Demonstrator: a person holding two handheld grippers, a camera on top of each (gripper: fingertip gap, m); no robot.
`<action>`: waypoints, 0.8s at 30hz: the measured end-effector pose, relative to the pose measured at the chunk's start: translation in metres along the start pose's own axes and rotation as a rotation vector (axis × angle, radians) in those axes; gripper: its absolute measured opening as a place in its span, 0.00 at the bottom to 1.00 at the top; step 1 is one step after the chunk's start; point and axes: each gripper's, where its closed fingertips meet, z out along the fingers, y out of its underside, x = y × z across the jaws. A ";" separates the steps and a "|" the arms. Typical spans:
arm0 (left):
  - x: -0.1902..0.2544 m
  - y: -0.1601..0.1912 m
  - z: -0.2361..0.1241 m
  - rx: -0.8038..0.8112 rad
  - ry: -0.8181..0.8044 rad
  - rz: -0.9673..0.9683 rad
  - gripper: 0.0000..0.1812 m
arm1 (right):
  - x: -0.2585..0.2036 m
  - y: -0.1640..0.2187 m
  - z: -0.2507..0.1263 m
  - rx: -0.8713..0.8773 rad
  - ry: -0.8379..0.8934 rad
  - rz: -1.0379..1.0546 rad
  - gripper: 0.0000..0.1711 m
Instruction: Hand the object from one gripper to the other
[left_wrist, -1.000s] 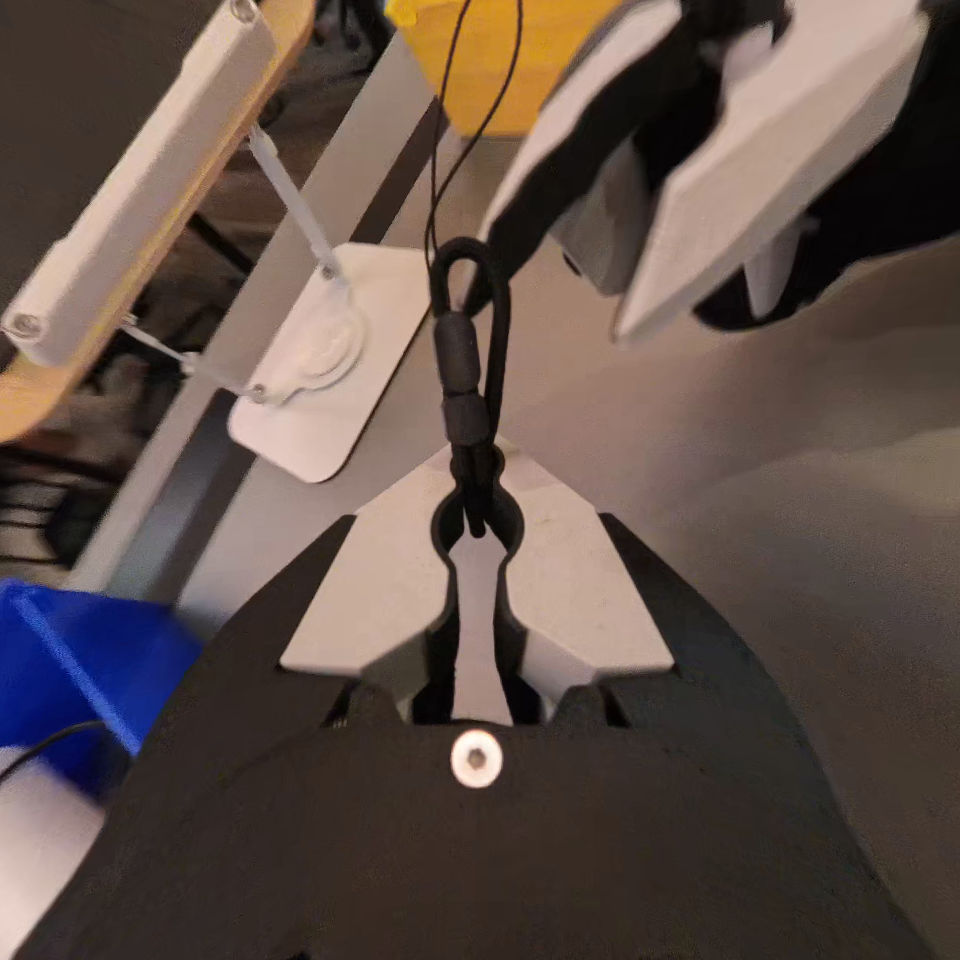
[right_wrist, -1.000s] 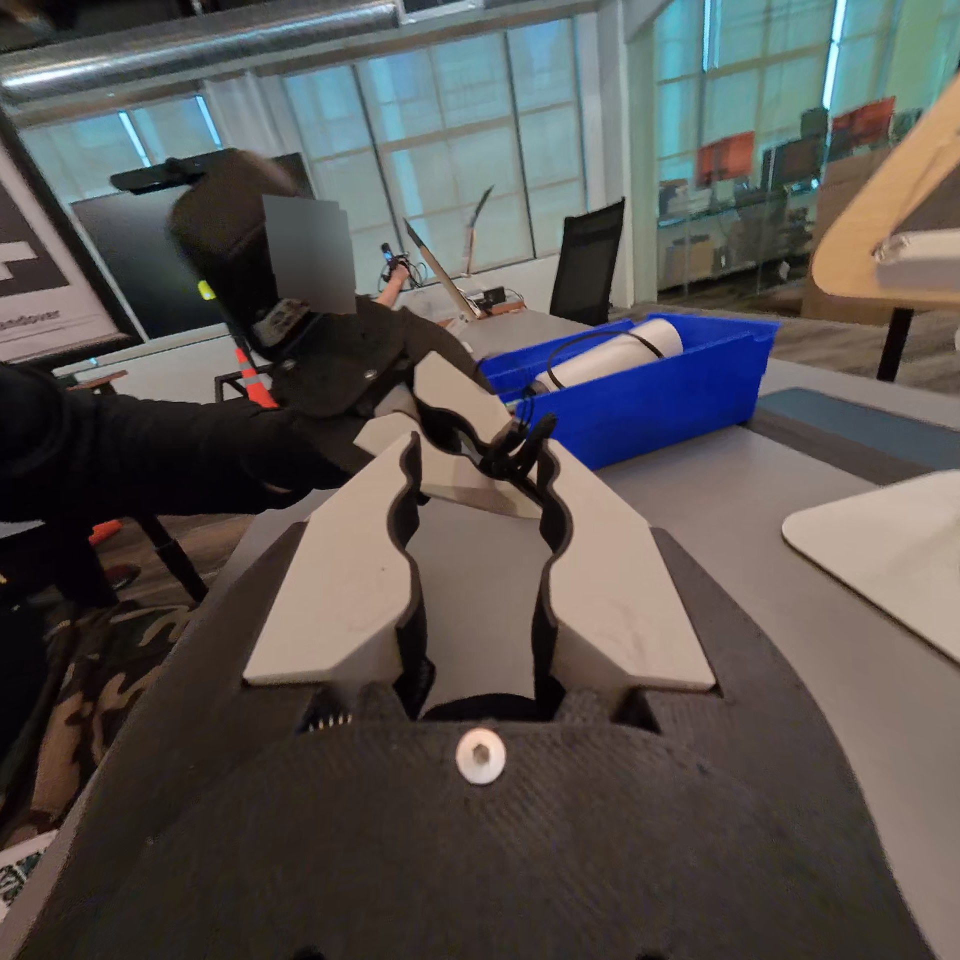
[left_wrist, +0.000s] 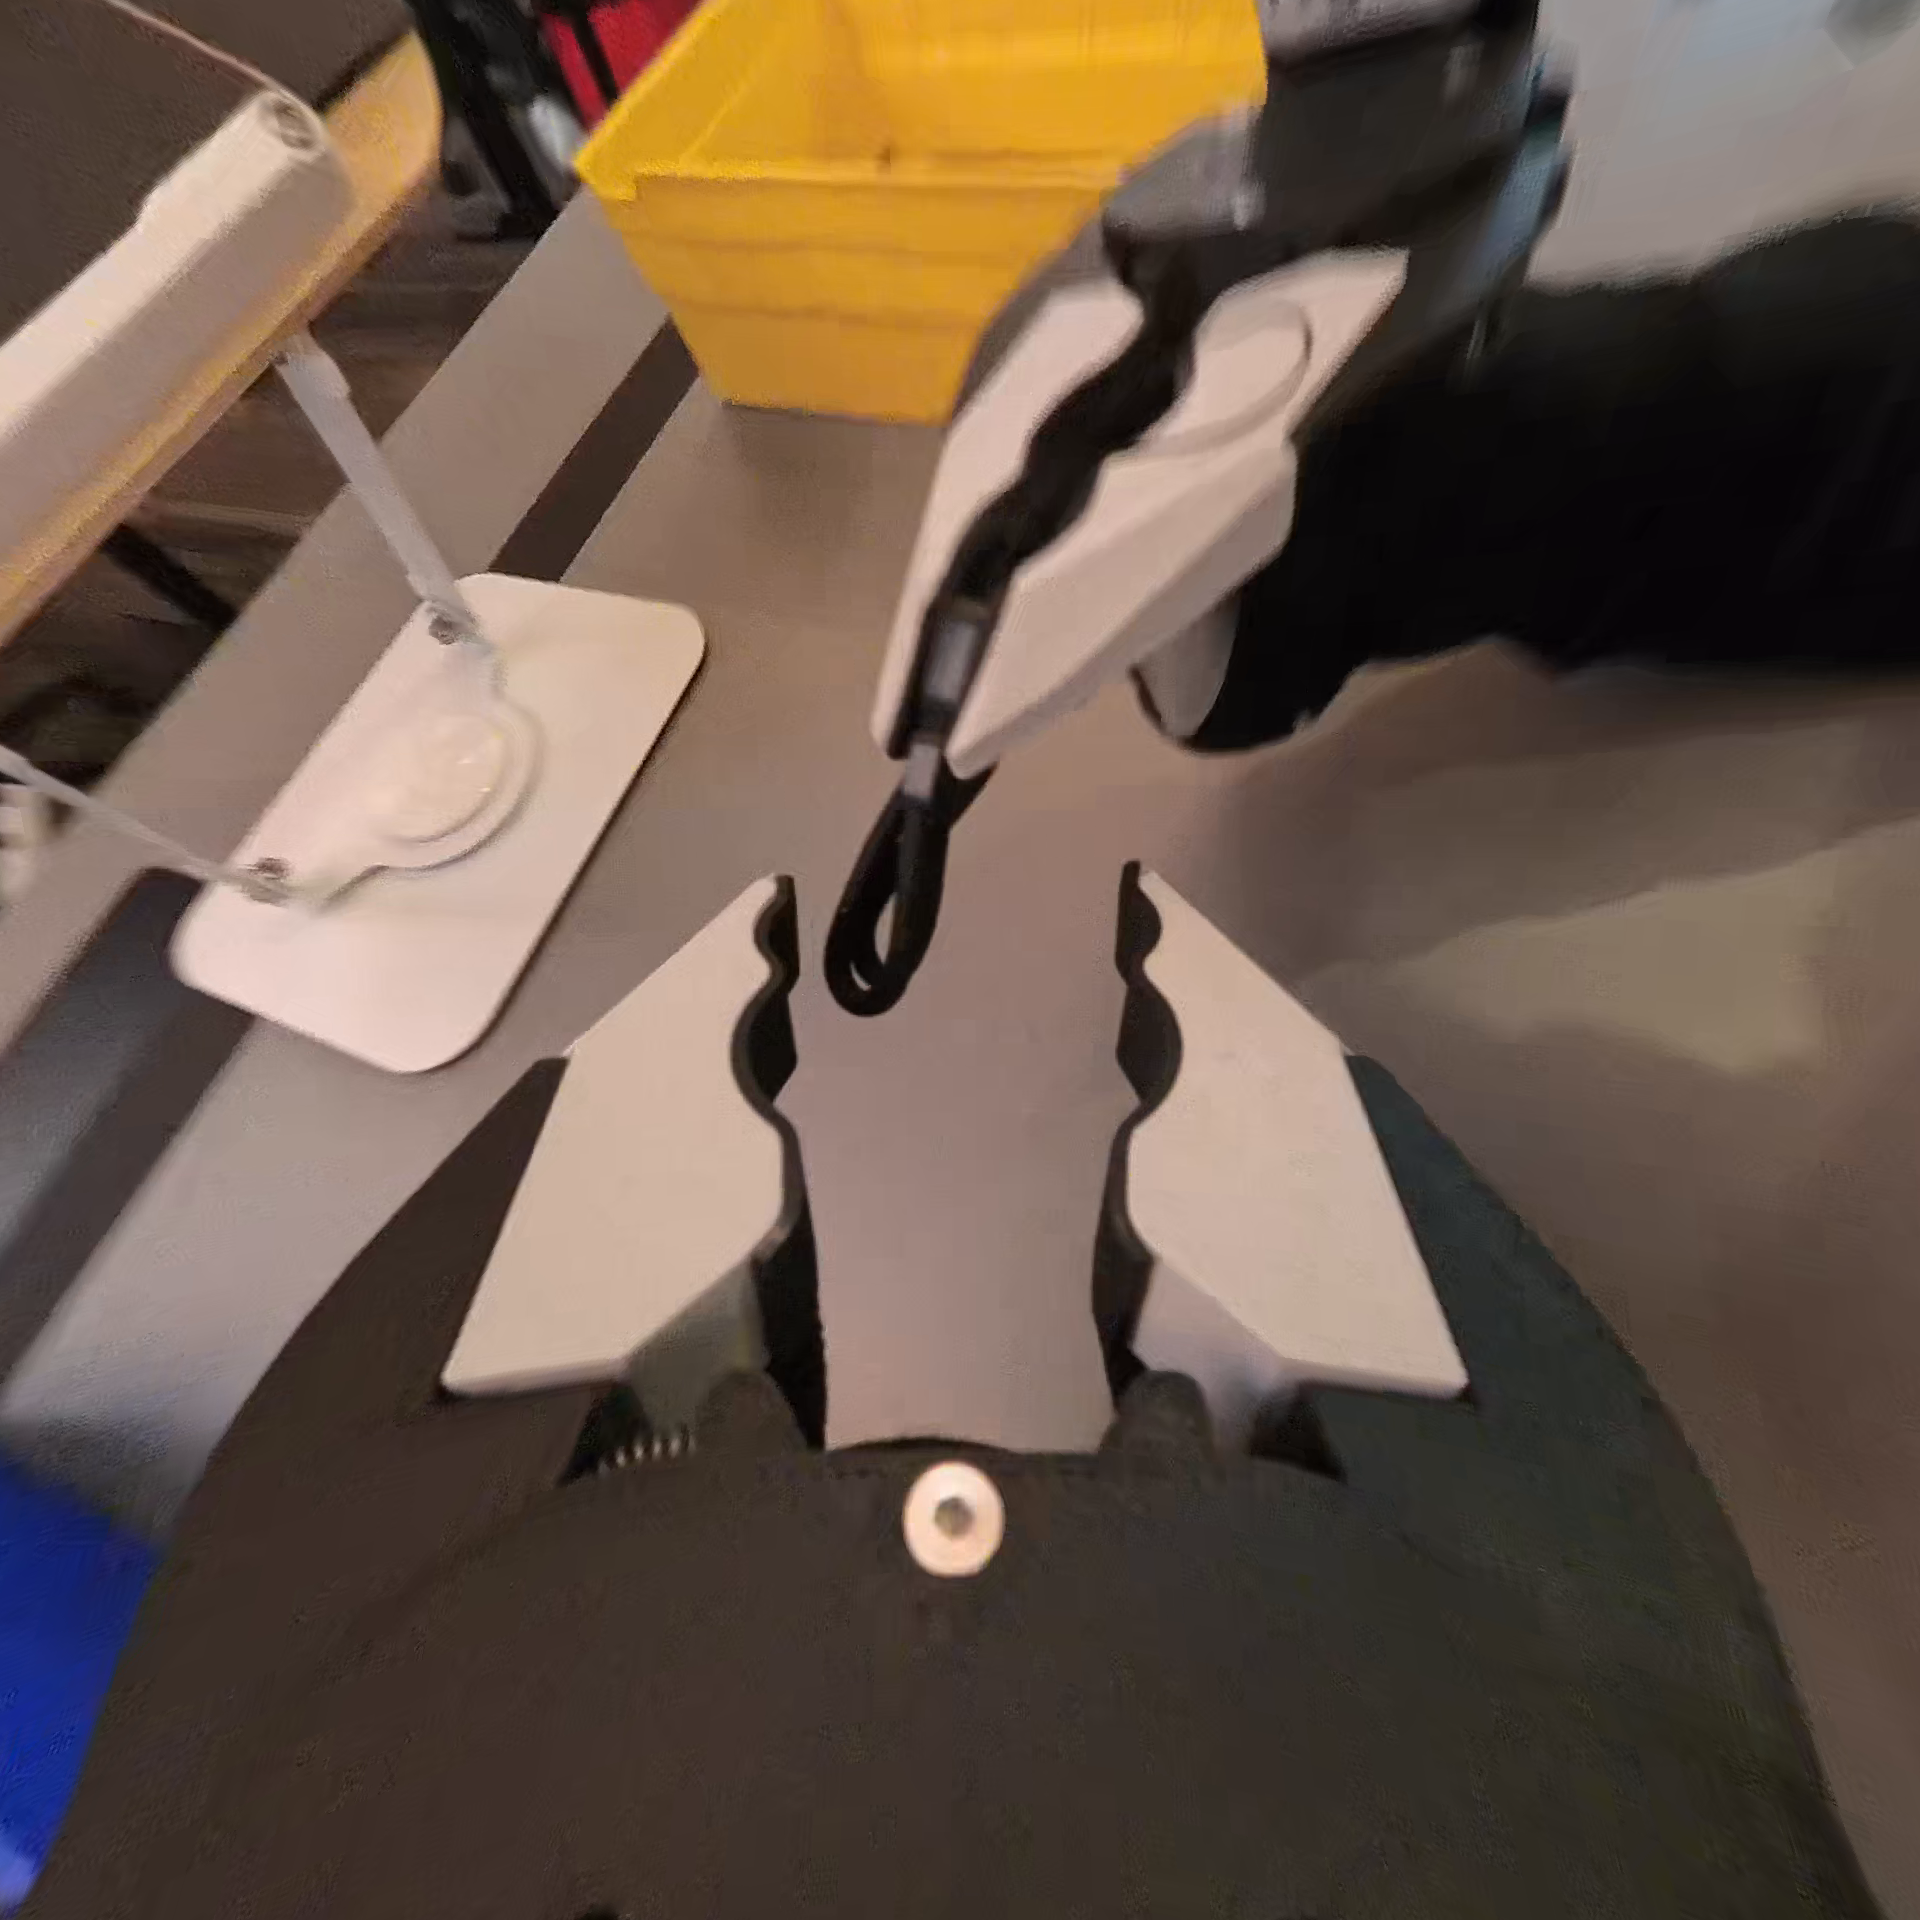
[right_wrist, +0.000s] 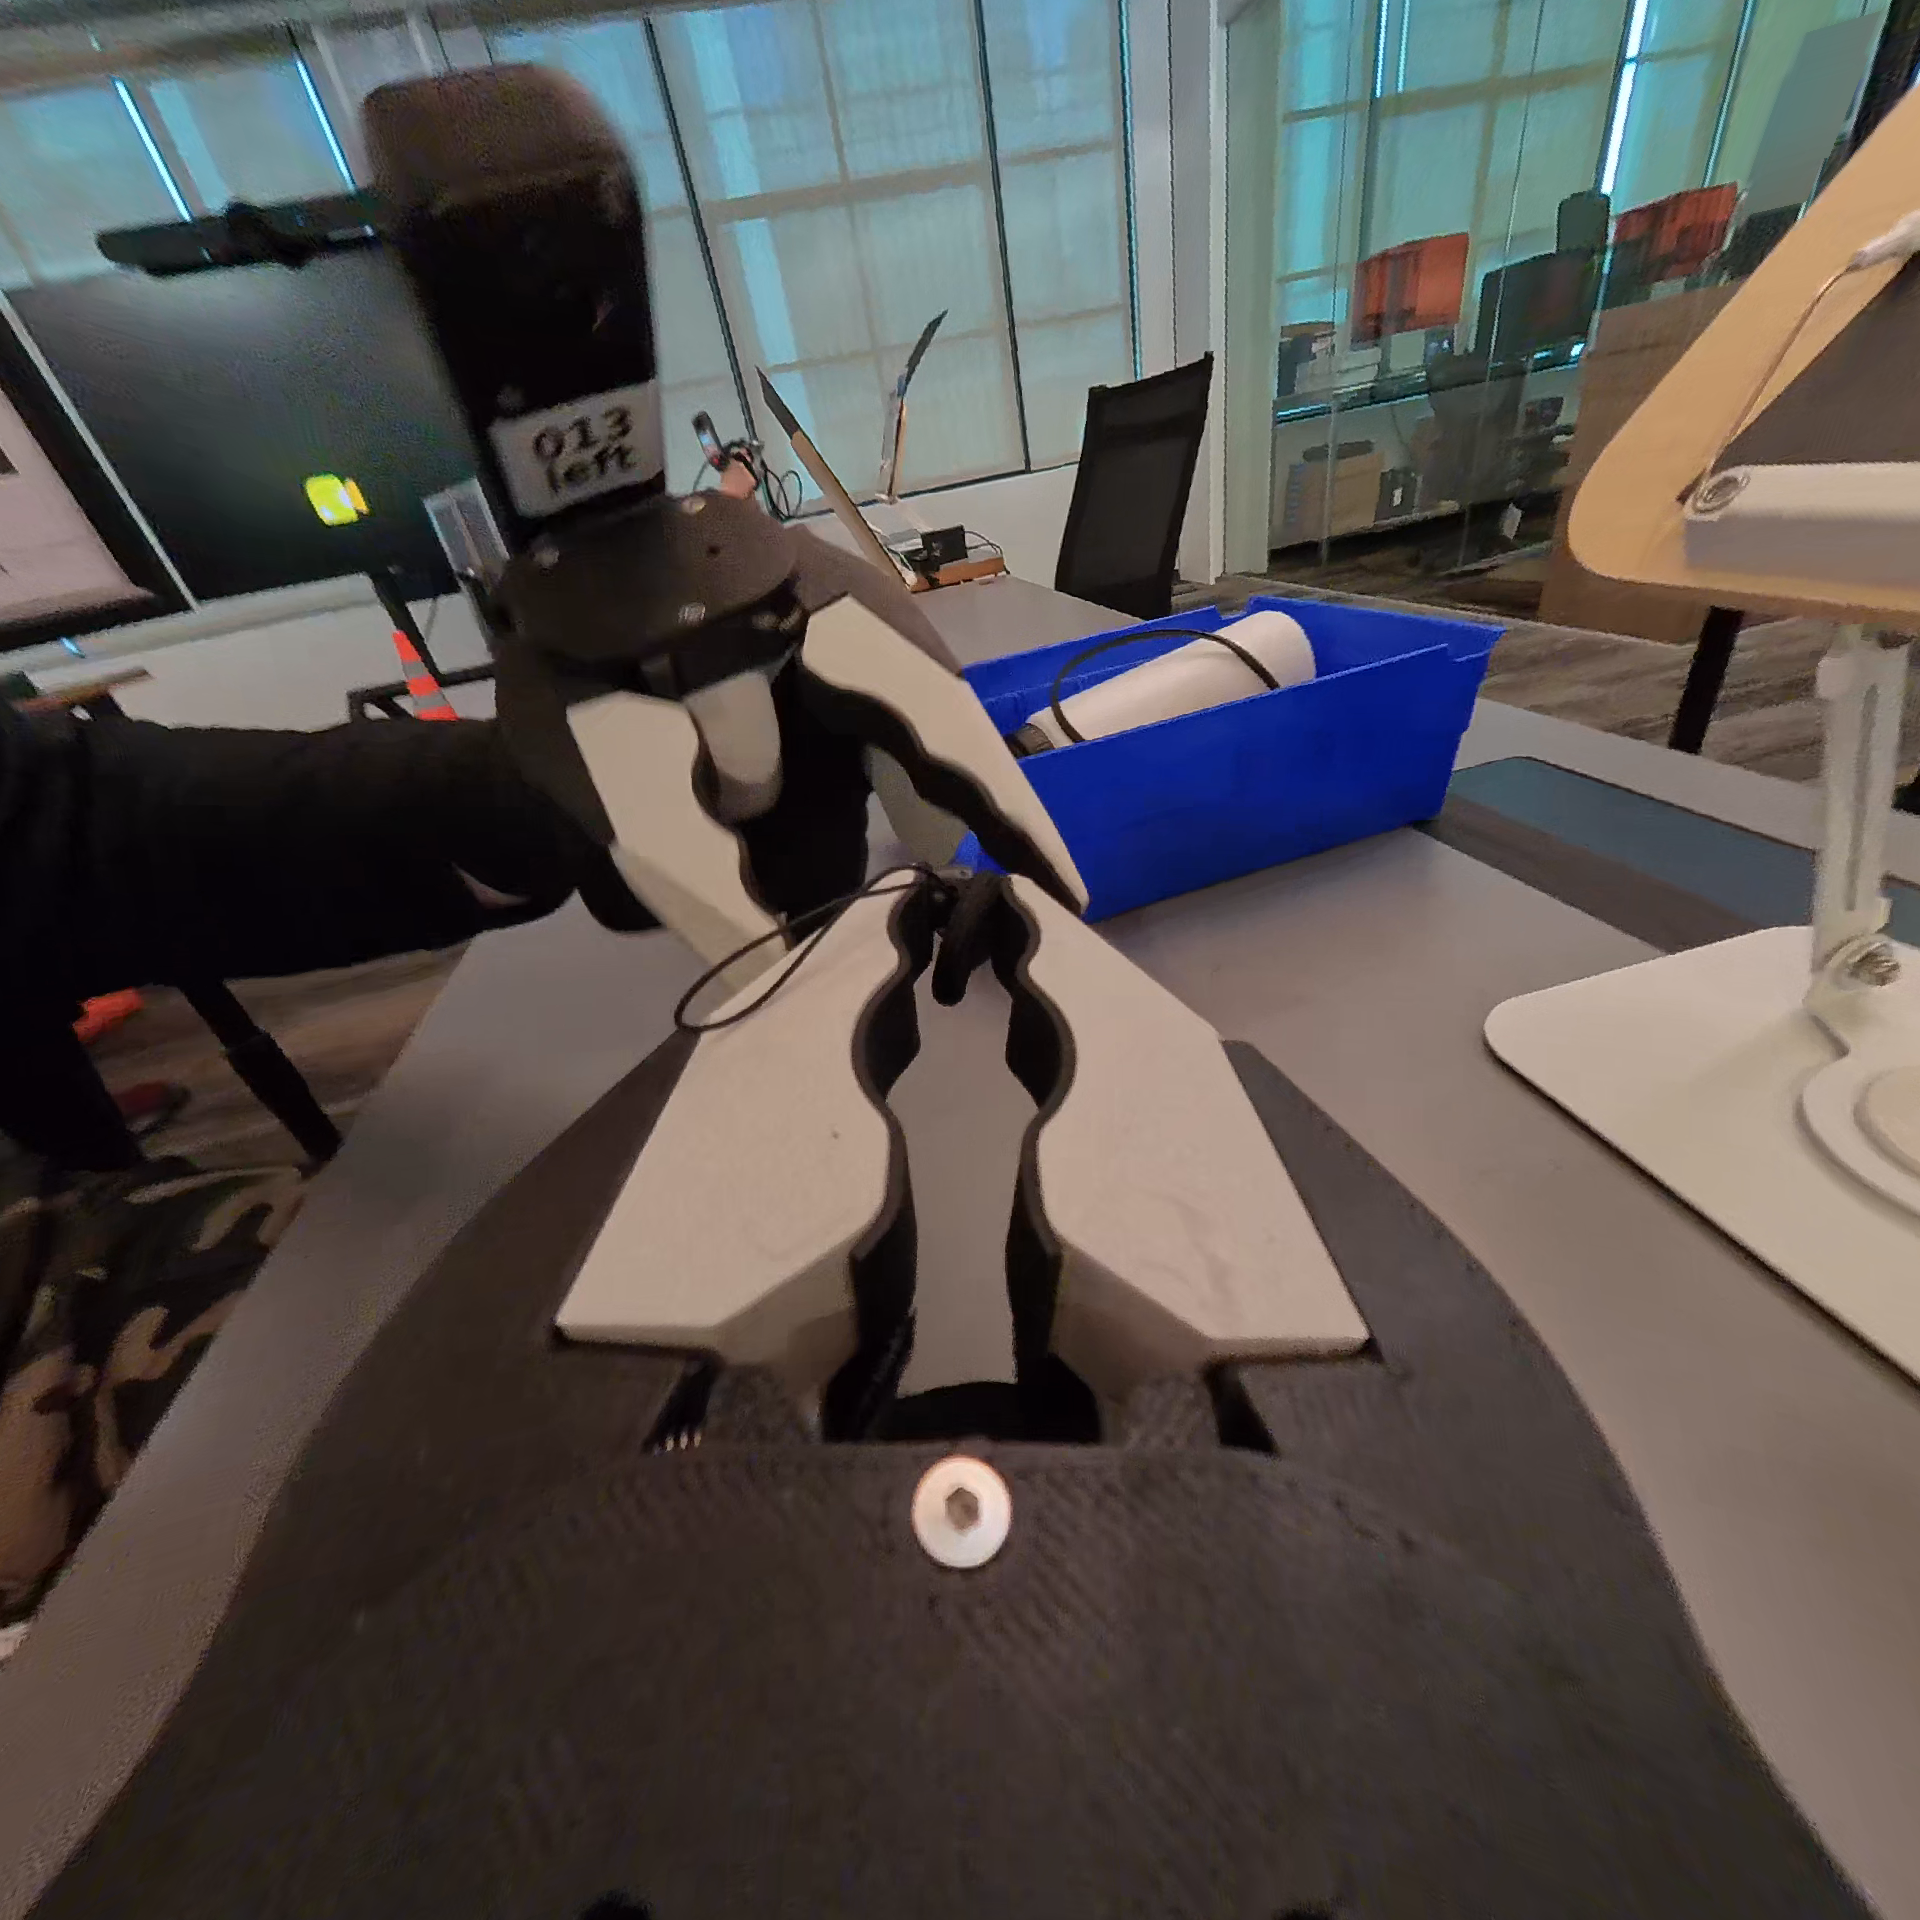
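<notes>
Each hand-held gripper (left_wrist: 956, 935) has pale grey wavy-edged fingers (left_wrist: 644, 1164) on black textured bodies. A silver screw (left_wrist: 953, 1520) sits centred. Black sleeve (right_wrist: 260, 831) worn.

bin (left_wrist: 831, 239) behind stand base (left_wrist: 436, 831) on table (left_wrist: 1351, 935), cord (left_wrist: 894, 914) before open left gripper (left_wrist: 956, 935)

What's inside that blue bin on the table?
The blue bin holds a white cylinder lying on its side, with a thin black cord looped over it. The bin's front wall hides the bottom.
</notes>
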 end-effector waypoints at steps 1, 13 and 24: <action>0.000 -0.007 -0.005 0.056 0.042 -0.076 0.33 | 0.000 0.000 0.000 -0.004 0.008 -0.027 0.05; -0.004 -0.036 -0.029 0.290 0.360 -0.694 0.39 | 0.018 0.006 0.001 -0.298 0.512 -1.026 0.05; 0.011 -0.015 -0.003 0.222 0.312 -0.720 0.32 | 0.023 0.001 -0.002 -0.369 0.626 -1.201 0.04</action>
